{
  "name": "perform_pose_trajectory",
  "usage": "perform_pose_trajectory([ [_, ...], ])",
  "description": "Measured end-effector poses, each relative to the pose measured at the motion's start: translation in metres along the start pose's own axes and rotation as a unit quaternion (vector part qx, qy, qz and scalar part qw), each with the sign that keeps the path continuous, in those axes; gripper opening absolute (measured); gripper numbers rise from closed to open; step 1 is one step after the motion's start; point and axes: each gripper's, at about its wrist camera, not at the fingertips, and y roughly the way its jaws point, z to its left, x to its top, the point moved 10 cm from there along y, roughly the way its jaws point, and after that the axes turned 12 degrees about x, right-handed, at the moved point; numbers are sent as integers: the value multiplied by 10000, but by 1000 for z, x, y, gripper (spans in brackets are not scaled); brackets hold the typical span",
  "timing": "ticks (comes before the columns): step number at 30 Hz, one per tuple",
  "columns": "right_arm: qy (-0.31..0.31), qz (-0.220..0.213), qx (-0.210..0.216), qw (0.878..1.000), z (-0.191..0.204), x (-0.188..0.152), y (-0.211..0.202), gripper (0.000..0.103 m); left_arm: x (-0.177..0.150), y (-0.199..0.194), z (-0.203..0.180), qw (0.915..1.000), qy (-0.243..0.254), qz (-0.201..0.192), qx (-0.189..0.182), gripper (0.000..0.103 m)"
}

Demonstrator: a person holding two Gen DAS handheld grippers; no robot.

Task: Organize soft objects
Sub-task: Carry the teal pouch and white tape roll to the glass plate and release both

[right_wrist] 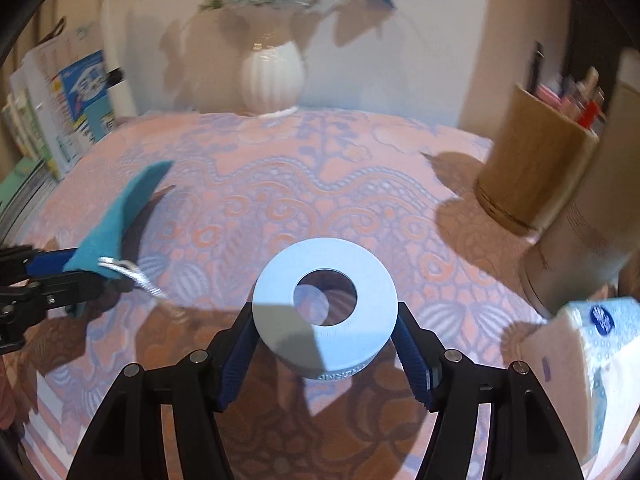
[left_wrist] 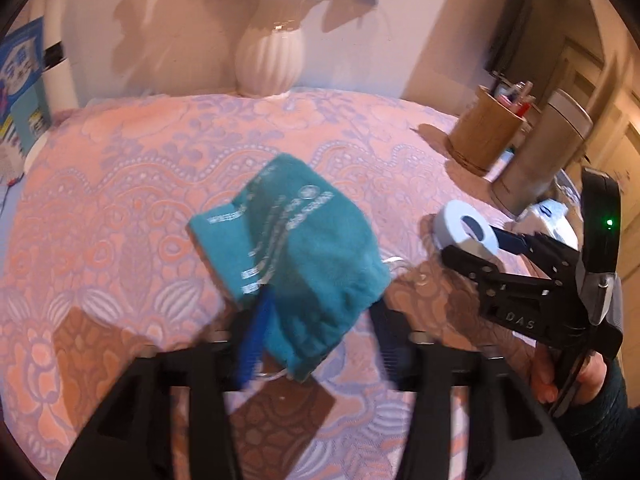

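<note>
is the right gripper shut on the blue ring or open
Shut on it: both pads press the blue ring's sides in the right gripper.

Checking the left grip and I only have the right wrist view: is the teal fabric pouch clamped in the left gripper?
Observer: Apparently not. The left wrist view shows the teal fabric pouch against one blue pad of the left gripper, and the other finger stands clear of it.
Operator: Which face is up?
Observer: The one with white print, too blurred to read.
Operator: Anything on the right gripper I can't see?
Observer: A green light is lit on the body of the right gripper.
</note>
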Motion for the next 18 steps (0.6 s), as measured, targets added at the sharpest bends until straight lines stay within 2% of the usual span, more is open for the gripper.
perform_pose_trajectory([
  [1, 79, 8, 69, 9999, -1, 0, 0, 64, -1, -2, 4, 9998, -176, -40, 52, 77],
  [3, 177, 30, 172, 9997, -3, -1, 0, 64, 0, -6, 9, 9989, -437, -170, 72, 78],
  [6, 247, 72, 288, 9993, -3, -3, 1, 65, -1, -6, 20, 9962, -856, -129, 69, 90],
  [10, 261, 92, 358, 9990, -3, -3, 3, 65, -3, 17, 10, 9908, -1236, 396, -378, 91],
  [11, 261, 87, 388, 9989, -2, -3, 2, 65, 1, 20, 8, 9892, -1343, 377, -451, 93],
  [12, 263, 86, 404, 9988, -2, -3, 3, 65, 3, 21, 5, 9889, -1371, 353, -449, 99],
  [13, 269, 84, 421, 9987, -2, -3, 2, 65, 8, 24, 1, 9889, -1378, 345, -435, 101],
  [18, 268, 89, 470, 9985, -1, -4, 3, 66, 24, 39, -13, 9907, -1303, 366, -132, 101],
])
